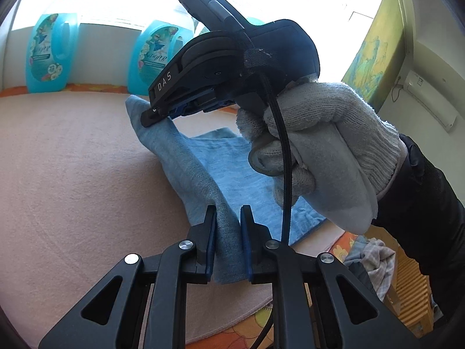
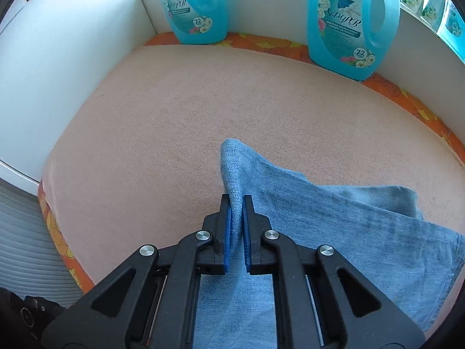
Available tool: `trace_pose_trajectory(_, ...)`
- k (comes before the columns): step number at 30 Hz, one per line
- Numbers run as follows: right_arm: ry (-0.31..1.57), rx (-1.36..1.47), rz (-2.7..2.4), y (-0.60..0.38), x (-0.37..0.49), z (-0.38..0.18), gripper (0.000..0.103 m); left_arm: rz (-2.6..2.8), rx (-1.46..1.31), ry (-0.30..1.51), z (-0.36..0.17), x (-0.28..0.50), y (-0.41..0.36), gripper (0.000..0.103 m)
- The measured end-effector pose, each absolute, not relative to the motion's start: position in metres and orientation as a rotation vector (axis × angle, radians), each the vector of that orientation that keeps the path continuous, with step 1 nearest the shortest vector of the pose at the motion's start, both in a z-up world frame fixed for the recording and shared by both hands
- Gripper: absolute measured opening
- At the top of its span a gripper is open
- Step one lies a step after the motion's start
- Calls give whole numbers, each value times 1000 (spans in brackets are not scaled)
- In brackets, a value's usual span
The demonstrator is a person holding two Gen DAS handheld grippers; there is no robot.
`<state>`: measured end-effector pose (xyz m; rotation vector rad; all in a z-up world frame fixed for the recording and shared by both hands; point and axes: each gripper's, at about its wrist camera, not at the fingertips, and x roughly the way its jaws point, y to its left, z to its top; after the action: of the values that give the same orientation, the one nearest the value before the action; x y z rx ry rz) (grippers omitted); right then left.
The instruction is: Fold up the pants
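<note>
Both sets of your jaws are clamped on denim: the left gripper [image 1: 228, 234] pinches a raised ridge of the blue jeans [image 1: 203, 180] between its blue pads, and the right gripper [image 2: 237, 226] is closed on another bunch of the same edge, with a peak of cloth standing up past its tips at 12 o'clock. From the left wrist camera you see the right gripper [image 1: 154, 115] at about 11 o'clock, its tips biting the far corner of that lifted edge, so the two grips hold one hem-like edge stretched between them. The rest of the jeans lies flat on the pink blanket [image 2: 174, 110], spreading toward 3 and 4 o'clock from the right gripper. This looks like the start of a fold, with the edge picked up but not yet carried over. The next move probably calls for you to bring both grips across together, keeping the edge taut and level, and lay it onto the flat part. Your gloved right hand [image 1: 316, 145] is wrapped around the handle, pointing steeply down; the left points more shallowly. Two detergent bottles [image 2: 353, 23] stand well apart at 12 o'clock.
</note>
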<state>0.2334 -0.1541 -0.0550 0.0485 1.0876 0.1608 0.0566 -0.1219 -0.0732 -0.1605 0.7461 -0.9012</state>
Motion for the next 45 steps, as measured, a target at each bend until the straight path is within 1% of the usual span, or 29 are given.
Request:
trace_pose_trajectory(15, 924, 205, 117, -240, 185, -13, 6, -1024, -105, 702, -48, 48, -169, 13)
trace_pose_trajectory(20, 885, 246, 63, -285, 163, -5, 6, -1100, -90, 699, -35, 47, -201, 12)
trace_pose_trajectory(26, 854, 296, 6, -338, 139, -6, 5, -1181, -57, 711, -35, 45, -243, 10)
trace_pose_trajectory(29, 834, 325, -25, -365, 127, -6, 4, -1211, -46, 719, -35, 44, -260, 7)
trace_pose_trajectory(32, 801, 359, -48, -391, 116, -1, 2, -1235, -33, 716, -32, 44, -274, 7)
trace_pose_trajectory(36, 821, 362, -46, -407, 102, -10, 2, -1215, -5, 685, -24, 48, -264, 7)
trace_pose_trajectory(41, 851, 404, -6, -400, 69, -45, 3, -1106, 52, 693, -21, 81, -244, 7)
trace_pose_trajectory(42, 858, 410, -1, -397, 63, -53, 5, -1079, 65, 697, -22, 88, -240, 8)
trace_pose_trajectory(43, 865, 420, -7, -396, 59, -61, 15, -1064, 72, 707, -22, 95, -236, 8)
trace_pose_trajectory(44, 867, 437, -12, -397, 57, -68, 37, -1053, 76, 719, -23, 101, -233, 8)
trace_pose_trajectory(45, 861, 453, -7, -397, 57, -74, 49, -1042, 83, 724, -24, 103, -230, 8)
